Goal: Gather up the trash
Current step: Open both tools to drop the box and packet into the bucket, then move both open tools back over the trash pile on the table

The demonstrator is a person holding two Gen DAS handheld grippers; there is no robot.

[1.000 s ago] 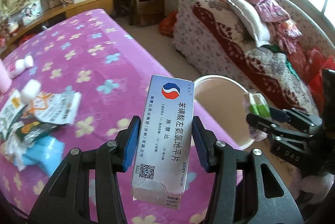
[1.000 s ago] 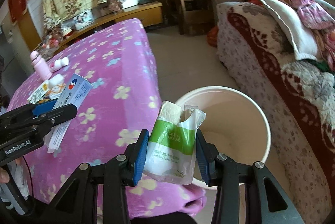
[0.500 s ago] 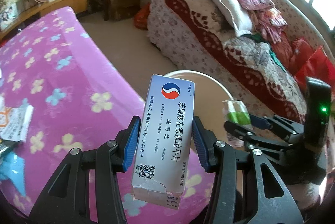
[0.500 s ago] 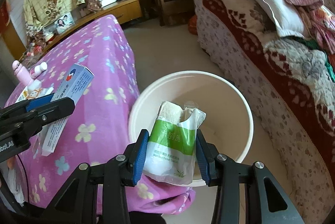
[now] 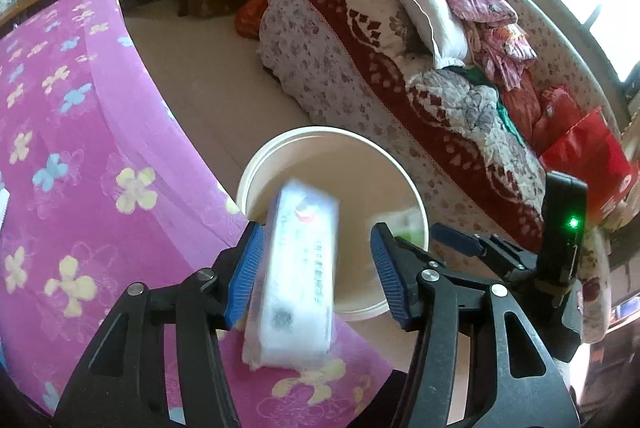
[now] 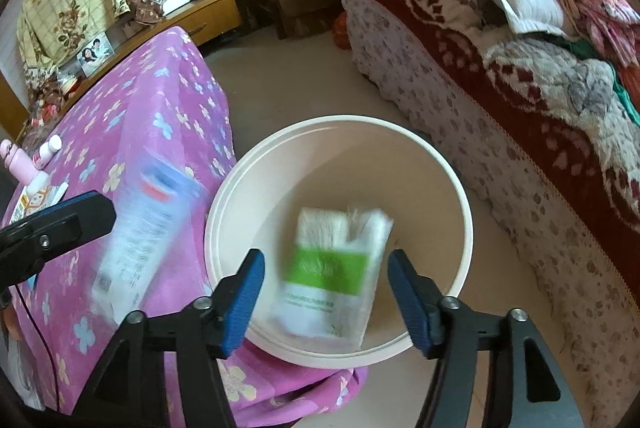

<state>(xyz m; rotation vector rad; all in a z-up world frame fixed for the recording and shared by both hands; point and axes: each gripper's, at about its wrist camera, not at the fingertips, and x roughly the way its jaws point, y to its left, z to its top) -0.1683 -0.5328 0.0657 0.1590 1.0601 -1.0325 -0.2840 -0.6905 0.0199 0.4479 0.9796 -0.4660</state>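
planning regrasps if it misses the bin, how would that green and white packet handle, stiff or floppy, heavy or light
The packet probably handles floppy: its torn top edge looks ragged, like thin film. Likely light for its size, as it looks thin and flat. It may well slip, since it is blurred and loose between the open right gripper pads over the bin.

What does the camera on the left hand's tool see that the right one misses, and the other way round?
Only the left wrist view shows the green light on the right tool and the red bags at the sofa's far end. Only the right wrist view shows the pink bottle, the framed photo and the yellow flowered cloth. Both show the round cream bucket, the pink flowered tablecloth, the blurred white medicine box between the left gripper's just-opened jaws, and the green-and-white tissue packet loose between the right gripper's.
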